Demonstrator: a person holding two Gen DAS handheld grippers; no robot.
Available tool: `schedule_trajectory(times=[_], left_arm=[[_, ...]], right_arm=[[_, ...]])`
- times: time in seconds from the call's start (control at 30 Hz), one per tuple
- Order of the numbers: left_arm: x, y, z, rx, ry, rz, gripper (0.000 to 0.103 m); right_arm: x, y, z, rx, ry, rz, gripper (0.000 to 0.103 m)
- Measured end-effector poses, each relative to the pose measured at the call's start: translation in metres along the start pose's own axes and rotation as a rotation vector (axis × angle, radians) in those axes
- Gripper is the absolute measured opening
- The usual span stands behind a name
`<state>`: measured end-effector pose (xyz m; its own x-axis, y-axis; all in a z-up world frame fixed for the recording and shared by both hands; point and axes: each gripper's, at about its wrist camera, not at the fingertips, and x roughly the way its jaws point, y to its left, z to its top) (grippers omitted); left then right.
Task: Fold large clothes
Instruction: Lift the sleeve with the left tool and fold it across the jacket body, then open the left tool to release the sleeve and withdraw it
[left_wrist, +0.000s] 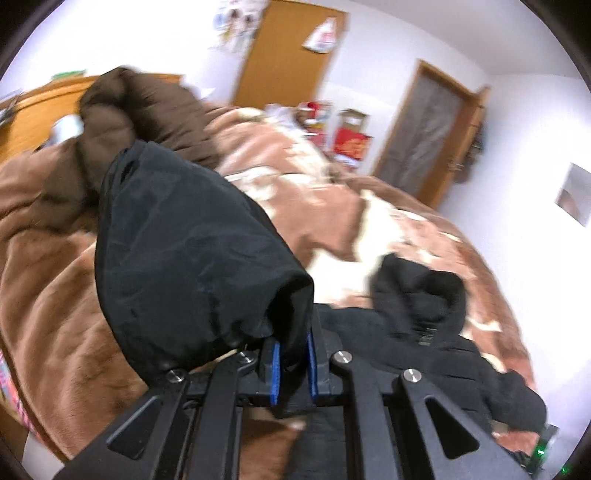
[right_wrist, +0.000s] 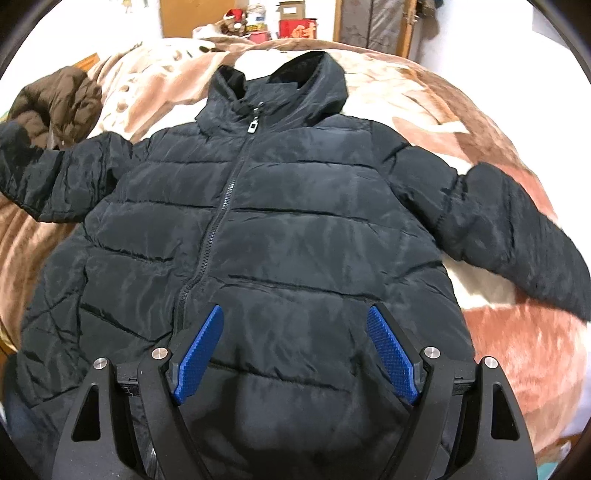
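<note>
Blue pads (left_wrist: 310, 363) of left gripper (left_wrist: 293, 365) are pinching the black jacket's (right_wrist: 280, 229) sleeve cuff (left_wrist: 199, 266), hiding the fingertips; right gripper (right_wrist: 295, 354) is hovering spread above the hem.

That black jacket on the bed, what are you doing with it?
A person is folding it with two hand-held grippers. The black jacket lies zipped up and front side up on the brown blanket. The left gripper is shut on one sleeve and has it lifted up. The right gripper hangs open over the jacket's lower part, holding nothing. A brown coat sits bunched up beside it.
</note>
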<state>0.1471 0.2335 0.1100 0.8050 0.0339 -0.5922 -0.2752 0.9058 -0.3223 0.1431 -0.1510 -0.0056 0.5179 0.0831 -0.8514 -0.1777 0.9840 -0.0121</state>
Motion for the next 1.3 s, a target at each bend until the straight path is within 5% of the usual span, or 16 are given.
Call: schedule_trajectory(times=[0.23, 0.47, 0.83, 0.93, 1.0, 1.07, 1.2, 1.3], left_arm=[[0.003, -0.092, -0.001, 0.113, 0.044, -0.178, 0.011], [0.064, -0.169, -0.044, 0.213, 0.195, -0.330, 0.011], [0.184, -0.216, -0.144, 0.312, 0.442, -0.370, 0.013], [0.200, -0.226, -0.156, 0.311, 0.493, -0.414, 0.027], [0.195, -0.233, -0.160, 0.292, 0.523, -0.461, 0.055], [0.186, -0.233, -0.154, 0.275, 0.512, -0.517, 0.071], [0.152, -0.219, -0.132, 0.271, 0.453, -0.594, 0.072], [0.132, -0.189, -0.104, 0.262, 0.371, -0.559, 0.072]], right_arm=[[-0.020, -0.029, -0.002, 0.061, -0.049, 0.043, 0.080], [-0.016, -0.064, -0.010, 0.153, -0.033, 0.067, 0.080], [0.014, -0.103, -0.017, 0.222, 0.004, 0.043, 0.080], [0.020, -0.107, -0.015, 0.237, 0.007, 0.046, 0.080], [0.020, -0.108, -0.012, 0.242, 0.001, 0.049, 0.080], [0.017, -0.107, -0.008, 0.240, -0.016, 0.050, 0.080], [0.009, -0.103, 0.003, 0.235, -0.056, 0.056, 0.080], [0.006, -0.093, 0.019, 0.211, -0.086, 0.061, 0.080]])
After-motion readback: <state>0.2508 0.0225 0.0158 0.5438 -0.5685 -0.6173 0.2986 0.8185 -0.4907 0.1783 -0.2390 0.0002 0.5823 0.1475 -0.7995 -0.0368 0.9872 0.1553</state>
